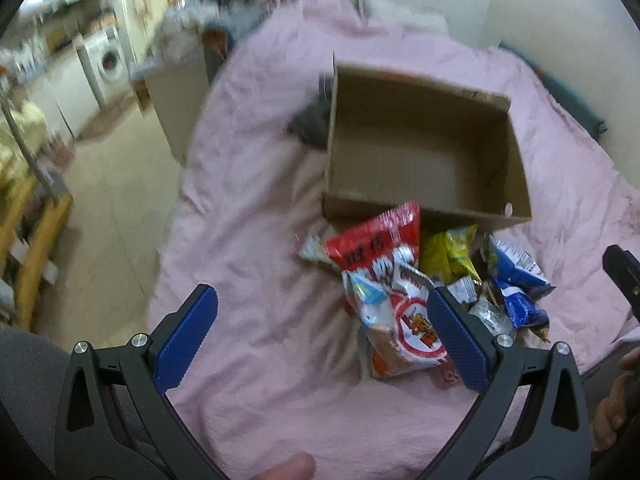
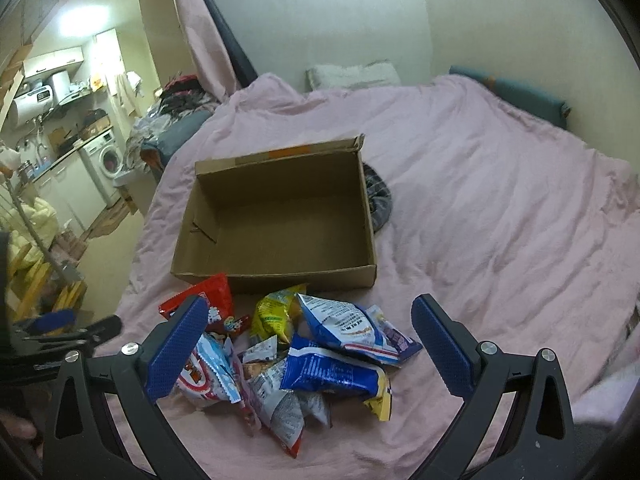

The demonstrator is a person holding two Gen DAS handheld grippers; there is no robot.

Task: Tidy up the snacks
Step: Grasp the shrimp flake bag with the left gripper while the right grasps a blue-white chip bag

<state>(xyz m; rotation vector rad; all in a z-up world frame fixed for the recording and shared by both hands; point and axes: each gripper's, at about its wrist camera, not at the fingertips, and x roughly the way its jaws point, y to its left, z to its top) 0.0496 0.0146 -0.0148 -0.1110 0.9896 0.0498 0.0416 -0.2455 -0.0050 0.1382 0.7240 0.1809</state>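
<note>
1. Both grippers, left [image 1: 322, 336] and right [image 2: 308, 346], hover with fingers apart, empty.
2. Snack packets [image 2: 304, 356] lie heaped on the bed [image 2: 500, 208], at 12 o'clock between the right fingers, so the right looks nearer.
3. Cardboard box [image 2: 276, 276] sits empty just beyond the heap.

Left claw [image 1: 322, 334] and right claw [image 2: 310, 344] agape, unladen
</note>
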